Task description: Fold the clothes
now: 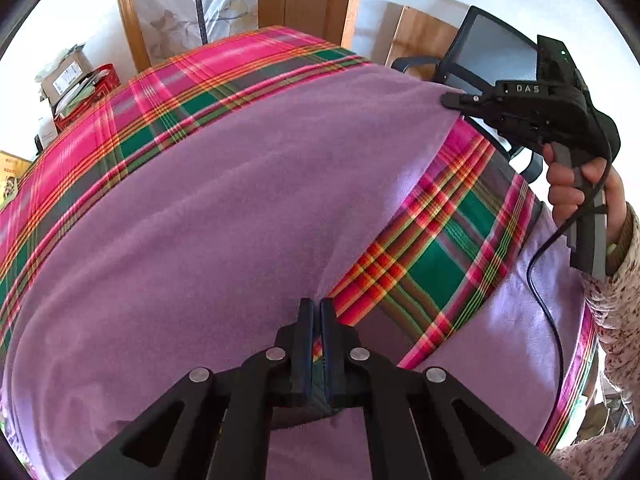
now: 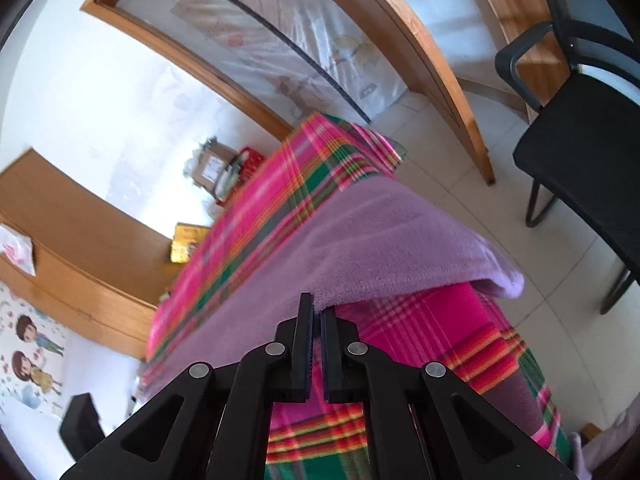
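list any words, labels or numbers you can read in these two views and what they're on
"DAS" – raised letters on the black body of the right gripper, seen from the left wrist.
Label on the cardboard box – dark print, too small to read.
Yellow box by the plaid cover – dark characters, too blurred to read.
Sticker on the plastic-wrapped mattress – too small to read.

The only lettering I can read is "DAS", in pale capitals on the black body of my right gripper (image 1: 450, 101), seen far right from my left wrist. The label on the cardboard box (image 1: 66, 74) at far left is too small to read, and so is the print on the yellow box (image 2: 188, 242).
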